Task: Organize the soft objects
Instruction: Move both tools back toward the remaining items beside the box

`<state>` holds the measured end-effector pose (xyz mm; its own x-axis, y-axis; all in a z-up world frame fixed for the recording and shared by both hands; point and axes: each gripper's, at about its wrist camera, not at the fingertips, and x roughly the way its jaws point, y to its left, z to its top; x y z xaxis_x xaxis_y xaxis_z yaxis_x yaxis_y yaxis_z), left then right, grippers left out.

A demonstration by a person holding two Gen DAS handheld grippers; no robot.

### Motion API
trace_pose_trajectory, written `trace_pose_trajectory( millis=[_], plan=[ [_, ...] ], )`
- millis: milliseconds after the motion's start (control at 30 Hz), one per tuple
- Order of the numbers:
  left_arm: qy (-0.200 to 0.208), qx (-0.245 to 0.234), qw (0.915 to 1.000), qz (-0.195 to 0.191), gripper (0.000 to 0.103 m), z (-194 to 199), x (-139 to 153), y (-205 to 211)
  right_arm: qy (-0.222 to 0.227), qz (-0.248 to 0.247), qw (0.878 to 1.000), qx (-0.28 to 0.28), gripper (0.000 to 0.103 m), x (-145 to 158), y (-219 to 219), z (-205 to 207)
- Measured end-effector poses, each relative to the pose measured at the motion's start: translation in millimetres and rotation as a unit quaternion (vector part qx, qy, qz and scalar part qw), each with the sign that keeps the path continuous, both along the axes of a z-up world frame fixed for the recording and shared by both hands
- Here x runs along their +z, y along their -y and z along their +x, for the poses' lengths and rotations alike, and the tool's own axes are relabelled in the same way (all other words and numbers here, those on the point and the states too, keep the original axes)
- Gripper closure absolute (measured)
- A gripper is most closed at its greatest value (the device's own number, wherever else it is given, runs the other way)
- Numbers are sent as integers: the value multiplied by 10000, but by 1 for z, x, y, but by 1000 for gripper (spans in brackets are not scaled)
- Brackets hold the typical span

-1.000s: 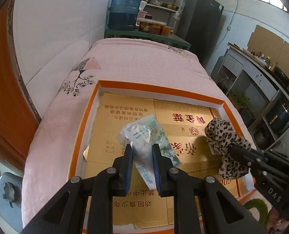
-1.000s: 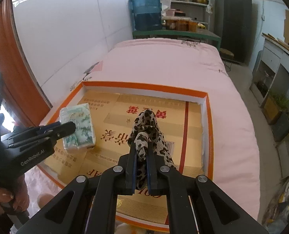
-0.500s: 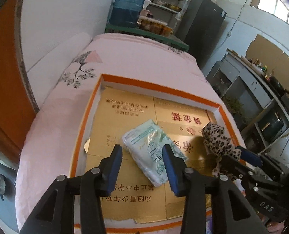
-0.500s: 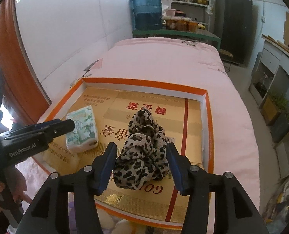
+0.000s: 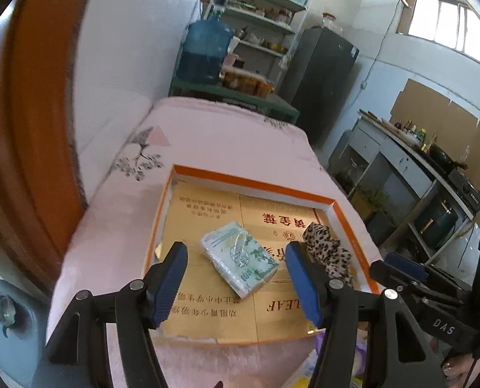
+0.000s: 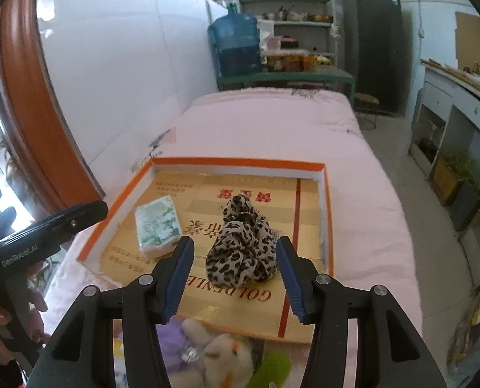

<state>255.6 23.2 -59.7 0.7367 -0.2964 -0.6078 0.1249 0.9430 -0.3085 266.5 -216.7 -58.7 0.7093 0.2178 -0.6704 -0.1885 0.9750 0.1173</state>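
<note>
Both our claws, left gripper (image 5: 236, 286) and right gripper (image 6: 233, 279), gape wide and hold nothing, tissue pack (image 5: 238, 260) and leopard cloth (image 6: 243, 252) lie apart in the tray (image 6: 240, 162), plush toys (image 6: 214, 355) wait outside.

Tissue pack (image 5: 238, 255): thin glossy plastic wrap, crinkled, lower centre of the left view.
Scarf (image 6: 243, 242): soft matt leopard-print cloth, bunched, centre of the right view.
Tray (image 6: 240, 162): smooth card rim, orange outside and white inside; floor of yellow printed cardboard with a slight sheen.
Bedcover (image 6: 272, 123): matt pink quilted cloth, upper centre.
Left gripper (image 5: 236, 283): matt black plastic arms, ribbed blue pads (image 5: 170, 287), bright metal screws.
Right gripper (image 6: 235, 273): same black plastic and ribbed blue pads.
Plush toys (image 6: 207, 352): fuzzy pile, bottom edge of the right view.
Wall (image 6: 117, 64): smooth white panels, upper left.
</note>
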Motion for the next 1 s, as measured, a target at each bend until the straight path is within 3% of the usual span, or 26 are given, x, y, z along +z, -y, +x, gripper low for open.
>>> trace_pose_trajectory(
  millis=[367,433,700,1000],
  plan=[
    [629,-54,9973,385,40,-67,42,1,452,-10,9989,-127,47,40,4,-76],
    [675,-79,9967,444,40,-79,45,2,451,13,9989,-142,40,40,3,-90],
    [521,-140,9977,406,40,-120,33,-6,276,120,9995,120,33,29,-8,-148],
    [524,-166,9974,459,40,-162,20,-8,105,245,9992,284,32,12,-22,-198]
  ],
)
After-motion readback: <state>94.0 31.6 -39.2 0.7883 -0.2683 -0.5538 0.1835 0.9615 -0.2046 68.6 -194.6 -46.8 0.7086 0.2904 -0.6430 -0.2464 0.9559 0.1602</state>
